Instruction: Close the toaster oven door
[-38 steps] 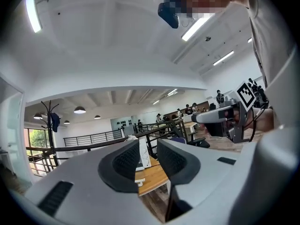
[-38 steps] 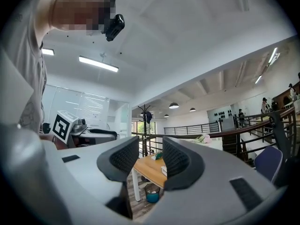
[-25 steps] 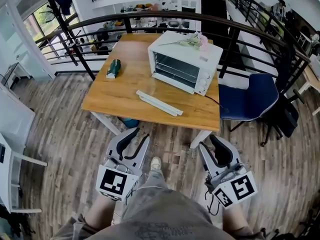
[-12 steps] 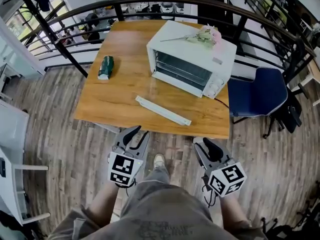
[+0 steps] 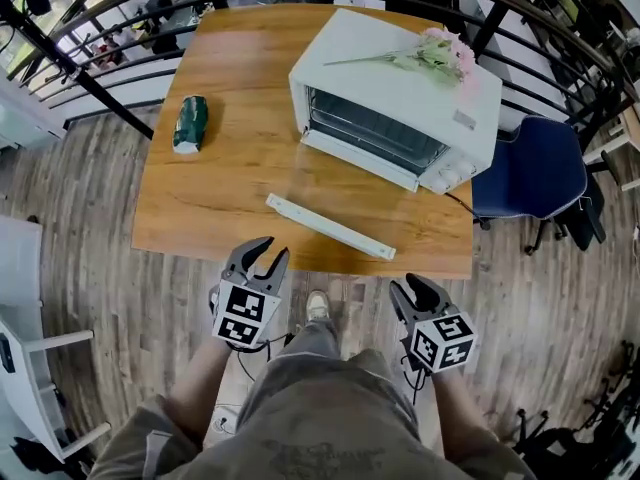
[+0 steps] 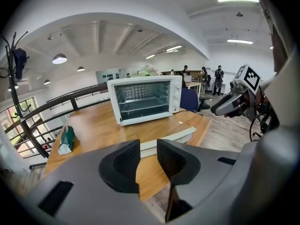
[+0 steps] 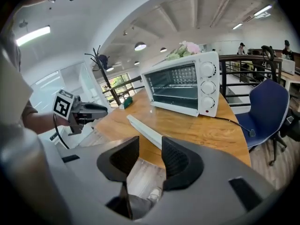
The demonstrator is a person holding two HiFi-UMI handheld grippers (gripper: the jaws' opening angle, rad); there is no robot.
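Hovering short of the counter [image 5: 200, 198] with the left gripper [image 5: 268, 256] and right gripper [image 5: 412, 290] both empty, fingers apart, we risk jabbing the white front rail [image 5: 330, 226] of the door, which lies dropped open toward us, and shoving the toaster oven [image 5: 400, 88] backward rather than swinging the door shut.

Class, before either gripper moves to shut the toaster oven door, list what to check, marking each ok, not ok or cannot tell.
1. Left gripper empty, jaws apart: ok.
2. Right gripper empty, jaws apart: ok.
3. Door of the toaster oven already shut: not ok, it lies folded down over the table.
4. Green packet clear of the door: ok.
5. Flowers on the oven steady: cannot tell.
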